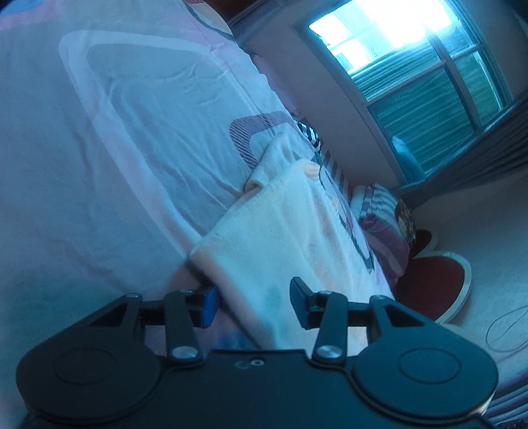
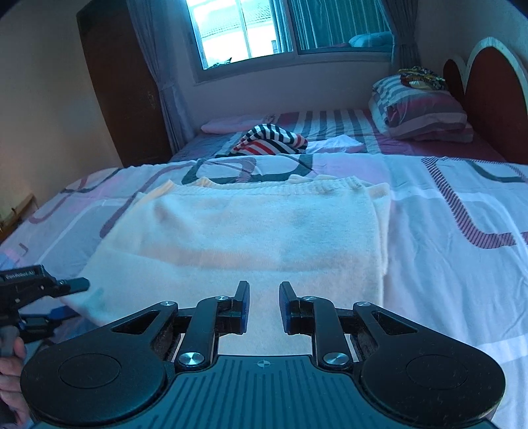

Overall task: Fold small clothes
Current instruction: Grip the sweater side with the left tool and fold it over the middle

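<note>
A cream knitted sweater lies flat on the patterned bed sheet, its sides folded in. My right gripper is open and empty, hovering over the sweater's near hem. My left gripper is open, its jaws on either side of the sweater's near left corner without closing on it. The left gripper also shows in the right wrist view at the sweater's left corner, held by a hand.
A striped garment and a white cloth lie farther up the bed. Striped pillows sit by the red headboard. A wardrobe stands left of the window.
</note>
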A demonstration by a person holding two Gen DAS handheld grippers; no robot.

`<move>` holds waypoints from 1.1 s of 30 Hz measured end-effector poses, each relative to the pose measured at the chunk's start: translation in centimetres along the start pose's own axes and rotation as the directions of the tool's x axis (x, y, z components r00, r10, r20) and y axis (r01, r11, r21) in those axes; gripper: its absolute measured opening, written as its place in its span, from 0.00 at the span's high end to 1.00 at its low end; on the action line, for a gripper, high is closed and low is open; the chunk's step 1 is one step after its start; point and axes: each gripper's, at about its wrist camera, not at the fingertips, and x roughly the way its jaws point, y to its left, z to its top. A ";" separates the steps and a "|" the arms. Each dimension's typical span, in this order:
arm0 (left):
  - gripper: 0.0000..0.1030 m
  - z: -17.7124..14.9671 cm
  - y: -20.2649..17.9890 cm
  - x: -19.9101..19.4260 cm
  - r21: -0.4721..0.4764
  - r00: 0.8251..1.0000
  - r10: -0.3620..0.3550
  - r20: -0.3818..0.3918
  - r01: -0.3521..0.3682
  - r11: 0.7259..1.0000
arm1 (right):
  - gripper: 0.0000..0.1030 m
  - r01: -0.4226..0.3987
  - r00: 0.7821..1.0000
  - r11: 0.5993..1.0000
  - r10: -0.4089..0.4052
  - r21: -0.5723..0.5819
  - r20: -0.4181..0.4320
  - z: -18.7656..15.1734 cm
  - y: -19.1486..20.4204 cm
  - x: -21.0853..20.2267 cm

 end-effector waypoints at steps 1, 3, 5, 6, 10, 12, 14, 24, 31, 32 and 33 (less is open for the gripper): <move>0.59 0.0 0.0 0.2 -0.013 1.000 -0.005 0.007 0.005 1.000 | 0.81 -0.004 1.000 1.000 0.004 0.001 0.001 0.1 0.1 0.2; 0.59 0.0 0.1 0.5 -0.046 1.000 -0.018 0.021 0.019 0.999 | 0.81 -0.010 1.000 1.000 0.010 -0.007 0.000 0.3 0.4 0.7; 0.59 -0.3 0.0 0.7 -0.077 0.999 -0.015 0.042 0.019 0.997 | 0.81 -0.020 1.000 1.000 0.020 -0.008 0.000 0.4 0.7 1.2; 0.59 -0.5 -0.2 0.7 -0.088 0.999 -0.012 0.047 0.016 0.996 | 0.81 -0.028 1.000 1.000 0.028 -0.008 -0.002 0.5 0.9 1.5; 0.59 -1.5 -0.5 0.4 -0.079 0.999 -0.012 0.039 0.015 0.997 | 0.81 -0.054 0.999 0.998 0.054 -0.012 -0.005 0.8 1.5 2.6; 0.68 -0.9 -0.1 1.0 -0.102 0.998 -0.006 0.056 0.012 0.995 | 0.81 -0.062 0.998 0.998 0.062 -0.016 0.000 1.2 1.8 3.4; 0.76 -0.1 0.4 1.8 -0.153 0.998 -0.002 0.069 0.013 0.988 | 1.00 -0.078 0.997 0.997 0.078 -0.008 0.001 1.7 2.0 4.4; 0.95 -0.4 -0.7 0.8 -0.070 0.987 -0.016 0.157 0.027 0.997 | 1.00 -0.113 0.993 0.993 0.112 -0.025 -0.024 3.4 3.1 10.1; 0.90 -0.3 0.8 2.1 -0.126 0.991 -0.001 0.137 0.018 0.992 | 1.00 -0.107 0.993 0.994 0.107 -0.013 -0.056 2.9 1.9 11.4; 0.89 -0.1 0.8 2.2 -0.124 0.990 0.000 0.139 0.017 0.992 | 1.00 -0.116 0.992 0.993 0.116 -0.008 -0.044 2.9 1.8 11.2; 0.87 0.0 0.8 2.2 -0.127 0.990 -0.002 0.141 0.020 0.992 | 1.00 -0.124 0.992 0.992 0.123 -0.004 -0.041 2.8 1.7 11.3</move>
